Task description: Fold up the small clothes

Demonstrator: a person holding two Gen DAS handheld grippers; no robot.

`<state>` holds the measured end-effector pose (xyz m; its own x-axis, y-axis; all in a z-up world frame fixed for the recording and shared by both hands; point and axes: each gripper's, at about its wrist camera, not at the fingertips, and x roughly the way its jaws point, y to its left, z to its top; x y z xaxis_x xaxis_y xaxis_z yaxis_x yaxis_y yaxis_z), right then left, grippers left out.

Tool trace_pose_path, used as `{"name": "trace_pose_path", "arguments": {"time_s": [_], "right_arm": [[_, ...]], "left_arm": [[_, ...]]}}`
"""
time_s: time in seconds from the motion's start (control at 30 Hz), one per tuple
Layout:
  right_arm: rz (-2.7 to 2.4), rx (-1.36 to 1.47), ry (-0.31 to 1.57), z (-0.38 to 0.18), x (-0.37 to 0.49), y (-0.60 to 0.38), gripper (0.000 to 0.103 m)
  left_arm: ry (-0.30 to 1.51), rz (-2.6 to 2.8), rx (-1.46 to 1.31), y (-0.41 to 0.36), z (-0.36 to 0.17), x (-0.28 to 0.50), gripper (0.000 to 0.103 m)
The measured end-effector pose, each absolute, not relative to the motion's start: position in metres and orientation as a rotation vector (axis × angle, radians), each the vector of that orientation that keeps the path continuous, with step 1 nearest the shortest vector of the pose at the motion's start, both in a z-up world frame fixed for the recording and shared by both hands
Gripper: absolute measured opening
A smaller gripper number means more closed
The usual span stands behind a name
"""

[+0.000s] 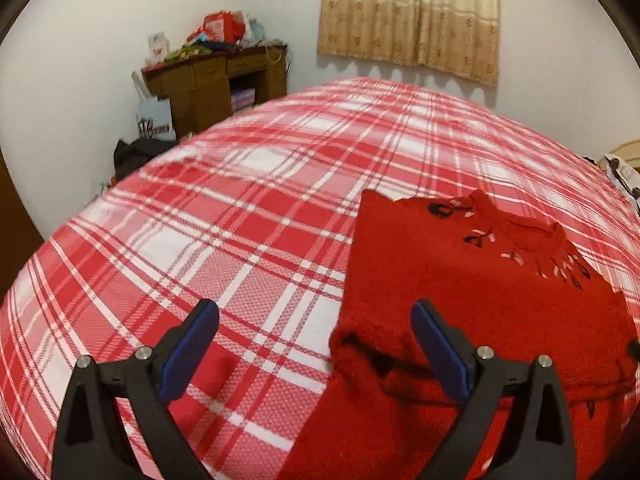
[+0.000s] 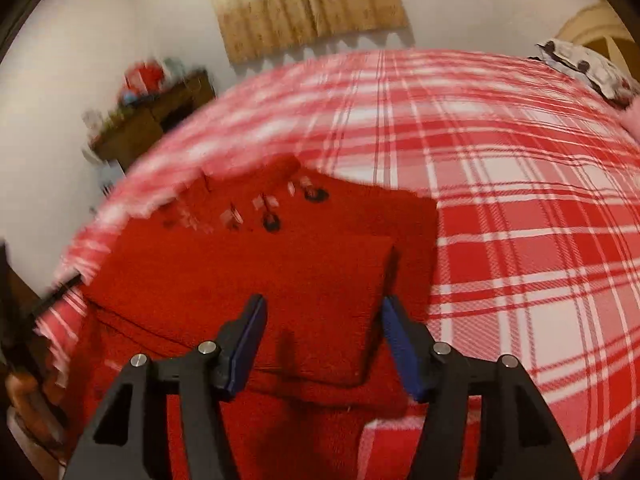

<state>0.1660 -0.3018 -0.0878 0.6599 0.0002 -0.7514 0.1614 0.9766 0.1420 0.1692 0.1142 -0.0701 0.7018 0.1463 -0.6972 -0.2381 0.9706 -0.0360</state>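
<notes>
A fuzzy red sweater with a row of small black and pale motifs near its collar lies on a bed covered in a red-and-white plaid blanket with a fine woven grain. The knit looks thick and nubbly; its edges are folded inward, giving a blocky outline.

The left gripper stands wide, black arms with blue pads, one pad over bare plaid and the other over the sweater's rumpled lower corner, holding nothing. The right gripper is also spread, empty, its pads flanking a folded panel of the sweater.

Behind the bed are white walls, a beige patterned curtain and a dark wooden desk piled with clutter.

The left view shows a paper bag beside the desk, sharply. The right view is motion-blurred on its left, but shows a spotted pillow at the bed's far corner.
</notes>
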Motion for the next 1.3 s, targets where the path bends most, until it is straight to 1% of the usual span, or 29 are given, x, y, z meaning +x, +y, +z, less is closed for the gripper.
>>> {"name": "trace_pose_path", "arguments": {"time_s": [0.03, 0.13, 0.2, 0.27, 0.33, 0.4, 0.57, 0.7, 0.77, 0.87, 1.07, 1.17, 1.23, 1.3], "right_arm": [[-0.099, 0.178, 0.863, -0.092, 0.169, -0.300, 0.016], [-0.099, 0.171, 0.815, -0.087, 0.162, -0.302, 0.011], [-0.115, 0.165, 0.783, -0.081, 0.157, -0.305, 0.011], [-0.117, 0.169, 0.793, -0.083, 0.158, -0.307, 0.011], [-0.118, 0.166, 0.827, -0.093, 0.163, -0.306, 0.011], [-0.129, 0.152, 0.819, -0.095, 0.163, -0.304, 0.011], [-0.147, 0.208, 0.821, -0.088, 0.157, -0.314, 0.011], [-0.167, 0.220, 0.636, -0.044, 0.106, -0.324, 0.011], [-0.179, 0.216, 0.564, -0.021, 0.076, -0.330, 0.013], [-0.207, 0.205, 0.491, 0.010, 0.031, -0.340, 0.013], [-0.265, 0.116, 0.414, 0.074, -0.079, -0.354, 0.013], [-0.269, 0.110, 0.360, 0.110, -0.134, -0.360, 0.013], [-0.223, 0.120, 0.364, 0.124, -0.155, -0.360, 0.013], [-0.158, 0.121, 0.395, 0.126, -0.164, -0.354, 0.013]], "left_arm": [[0.779, 0.224, -0.144, 0.119, -0.072, 0.171, 0.099], [0.768, 0.249, -0.197, 0.137, -0.070, 0.164, 0.099], [0.756, 0.273, -0.205, 0.144, -0.066, 0.162, 0.099], [0.744, 0.270, -0.211, 0.145, -0.064, 0.163, 0.099], [0.744, 0.238, -0.178, 0.134, -0.064, 0.165, 0.099], [0.743, 0.226, -0.114, 0.117, -0.068, 0.168, 0.099], [0.852, 0.228, -0.027, 0.095, -0.097, 0.184, 0.099], [0.854, 0.194, -0.054, 0.110, -0.088, 0.178, 0.099], [0.834, 0.166, -0.066, 0.121, -0.082, 0.166, 0.099], [0.804, 0.106, -0.075, 0.130, -0.074, 0.145, 0.099], [0.749, -0.055, 0.069, 0.133, -0.058, 0.081, 0.099], [0.756, -0.116, 0.111, 0.138, -0.055, 0.057, 0.099], [0.789, -0.163, 0.104, 0.142, -0.057, 0.041, 0.099], [0.813, -0.194, 0.101, 0.141, -0.059, 0.028, 0.099]]}}
